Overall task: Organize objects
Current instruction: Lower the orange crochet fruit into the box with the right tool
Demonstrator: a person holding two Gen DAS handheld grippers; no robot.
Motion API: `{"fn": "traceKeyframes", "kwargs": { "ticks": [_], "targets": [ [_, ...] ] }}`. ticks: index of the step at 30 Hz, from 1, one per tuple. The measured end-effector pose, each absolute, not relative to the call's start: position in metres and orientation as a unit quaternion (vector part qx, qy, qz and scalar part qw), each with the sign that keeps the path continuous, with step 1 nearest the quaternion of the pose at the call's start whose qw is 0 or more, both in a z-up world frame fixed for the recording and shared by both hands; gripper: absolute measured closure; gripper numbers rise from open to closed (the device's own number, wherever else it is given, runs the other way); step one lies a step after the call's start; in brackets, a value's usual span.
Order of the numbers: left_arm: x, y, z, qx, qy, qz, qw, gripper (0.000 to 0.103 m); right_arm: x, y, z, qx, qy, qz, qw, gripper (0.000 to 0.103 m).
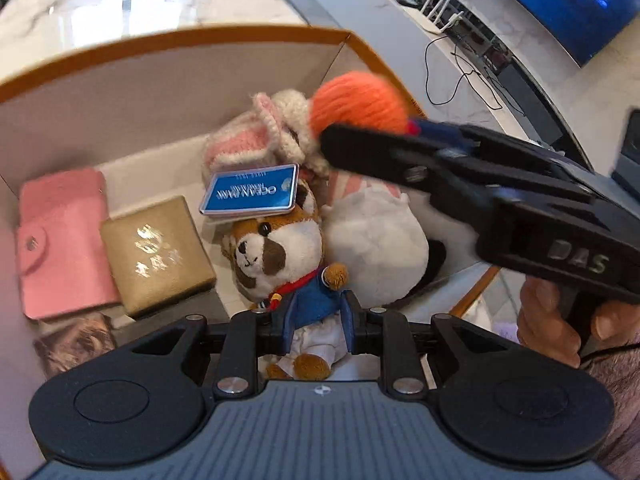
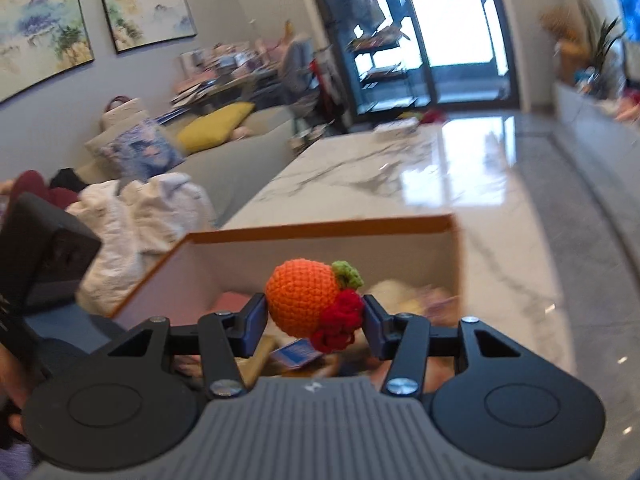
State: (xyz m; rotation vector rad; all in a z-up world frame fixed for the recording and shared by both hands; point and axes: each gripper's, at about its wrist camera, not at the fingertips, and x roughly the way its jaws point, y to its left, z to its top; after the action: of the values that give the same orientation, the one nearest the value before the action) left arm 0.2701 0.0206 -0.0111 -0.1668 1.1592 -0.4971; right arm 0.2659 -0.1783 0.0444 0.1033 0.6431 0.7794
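Orange crochet fruit [image 2: 301,298], pinched by right hand-held gripper [image 2: 314,322], above crowded box [image 2: 320,226].

A bright living room around a long marble-topped table.

A glossy white marble tabletop [image 2: 420,176] with grey veining is seen running toward tall dark-framed glass doors [image 2: 432,32], through which strong daylight is admitted and mirrored on the stone. Two landscape paintings [image 2: 144,8] are hung on the grey wall at the left. Below them a grey sofa [image 2: 240,148] is set, on which a yellow cushion [image 2: 216,126], a blue patterned cushion [image 2: 140,152] and crumpled white bedding [image 2: 140,216] are laid. A cluttered desk [image 2: 236,76] is placed behind the sofa. In the left wrist view a curved blue-lit screen [image 1: 568,4] is mounted above a low console, over which black cables [image 1: 460,76] are trailed.
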Motion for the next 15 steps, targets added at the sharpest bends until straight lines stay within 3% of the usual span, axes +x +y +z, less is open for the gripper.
{"fn": "traceKeyframes", "kwargs": {
  "ticks": [8,15],
  "targets": [
    [0.248,0.055,0.027,-0.023,0.473,-0.164,0.865,0.077,0.281,-0.145,0.038,0.052,0.371,0.364,0.852,0.050],
    [0.256,0.069,0.030,-0.012,0.436,-0.115,0.893,0.077,0.291,-0.117,0.032,0.004,0.394,0.354,0.848,0.050]
  ]
}}
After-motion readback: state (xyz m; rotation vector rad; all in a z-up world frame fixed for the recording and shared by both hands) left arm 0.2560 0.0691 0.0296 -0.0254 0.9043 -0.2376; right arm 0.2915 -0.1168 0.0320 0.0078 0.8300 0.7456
